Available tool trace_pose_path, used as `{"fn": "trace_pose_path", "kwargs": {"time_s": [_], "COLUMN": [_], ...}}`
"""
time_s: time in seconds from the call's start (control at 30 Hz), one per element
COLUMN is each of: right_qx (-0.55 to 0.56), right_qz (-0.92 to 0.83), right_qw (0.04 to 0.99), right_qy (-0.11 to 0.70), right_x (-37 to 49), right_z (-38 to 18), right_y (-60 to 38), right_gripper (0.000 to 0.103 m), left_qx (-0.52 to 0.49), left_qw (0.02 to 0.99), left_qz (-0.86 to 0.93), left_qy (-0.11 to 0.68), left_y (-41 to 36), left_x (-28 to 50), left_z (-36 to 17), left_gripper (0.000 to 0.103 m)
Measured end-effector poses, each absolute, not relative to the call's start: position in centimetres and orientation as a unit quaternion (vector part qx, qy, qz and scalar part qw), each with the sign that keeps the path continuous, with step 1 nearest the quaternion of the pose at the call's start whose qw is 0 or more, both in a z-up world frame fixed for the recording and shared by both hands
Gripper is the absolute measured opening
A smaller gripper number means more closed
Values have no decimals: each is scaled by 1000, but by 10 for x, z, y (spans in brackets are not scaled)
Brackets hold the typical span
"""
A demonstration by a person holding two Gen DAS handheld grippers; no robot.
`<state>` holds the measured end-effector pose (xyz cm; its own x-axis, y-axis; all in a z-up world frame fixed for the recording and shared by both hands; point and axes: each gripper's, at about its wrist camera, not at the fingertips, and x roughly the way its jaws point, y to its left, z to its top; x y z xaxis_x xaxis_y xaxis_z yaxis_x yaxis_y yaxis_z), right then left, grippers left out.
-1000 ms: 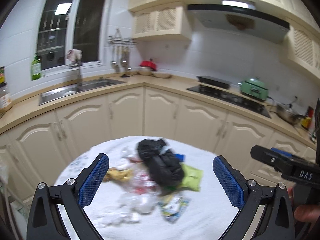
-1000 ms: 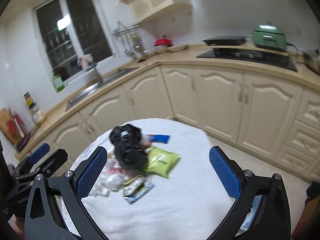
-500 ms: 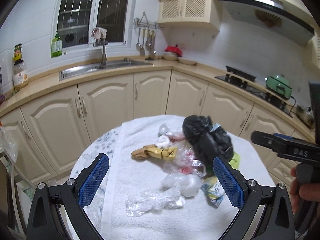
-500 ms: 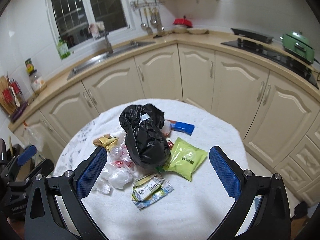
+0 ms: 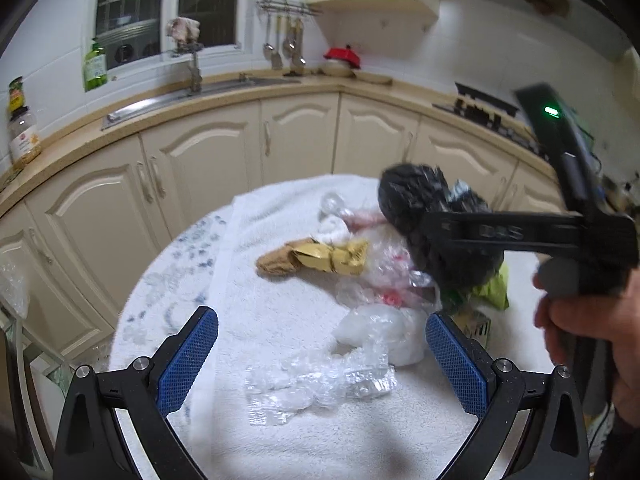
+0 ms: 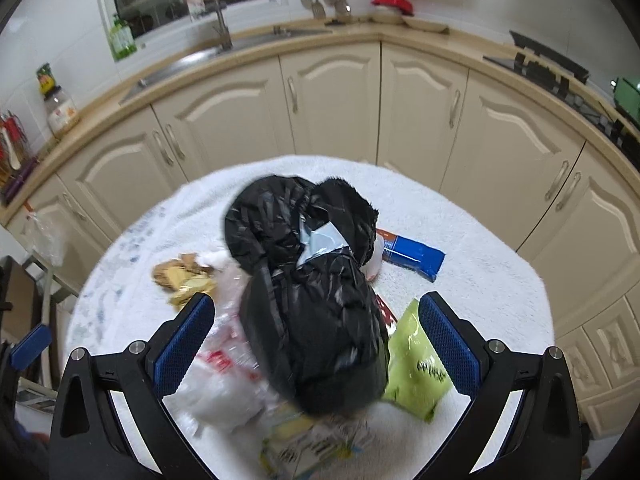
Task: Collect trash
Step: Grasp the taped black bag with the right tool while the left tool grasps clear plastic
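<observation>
A crumpled black trash bag [image 6: 312, 296] lies on a round table with a white cloth [image 6: 480, 280], among loose trash. My right gripper [image 6: 316, 344] is open, its blue pads on either side of the bag's near end. A green snack pouch [image 6: 416, 368], a blue wrapper [image 6: 416, 256], a gold wrapper [image 6: 184, 276] and clear plastic bags [image 6: 216, 384] lie around it. My left gripper [image 5: 322, 356] is open over crumpled clear plastic [image 5: 316, 384]. In the left wrist view I see the bag [image 5: 432, 216], the gold wrapper [image 5: 316, 258] and the right gripper's body [image 5: 560, 232] at right.
Cream kitchen cabinets [image 6: 332, 100] curve behind the table, with a sink [image 5: 200, 92] and a hob [image 6: 560, 72] on the counter. A printed flat packet [image 6: 312, 444] lies at the table's near edge. A rack with plastic bags [image 6: 40, 240] stands at left.
Both grippers have moved in closer to the table. The right gripper now straddles the black bag. The left gripper has swung to the clear plastic on the left side.
</observation>
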<state>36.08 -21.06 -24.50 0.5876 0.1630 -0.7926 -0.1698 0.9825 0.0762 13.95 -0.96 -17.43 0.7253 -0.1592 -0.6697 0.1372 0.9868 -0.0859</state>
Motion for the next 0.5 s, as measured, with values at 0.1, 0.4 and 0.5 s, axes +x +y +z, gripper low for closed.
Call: {"fn": "trace_pose_path", "kwargs": {"time_s": [0.1, 0.4, 0.5], "right_qx": [0, 71, 98], "right_qz": [106, 151, 160], "right_qw": [882, 881, 882], "right_qy": [460, 443, 433], "right_x": [370, 350, 342], "right_z": [-262, -260, -254], "right_y": [-214, -244, -254], "right_gripper": [84, 75, 75], "left_qx": [1, 42, 38], "left_qw": [921, 897, 889], "left_qz": [-99, -129, -141], "left_qy": [377, 421, 434], "left_y": [-22, -64, -71], "left_x": [154, 202, 215], "left_z": [-187, -236, -248], "left_gripper": [102, 102, 86]}}
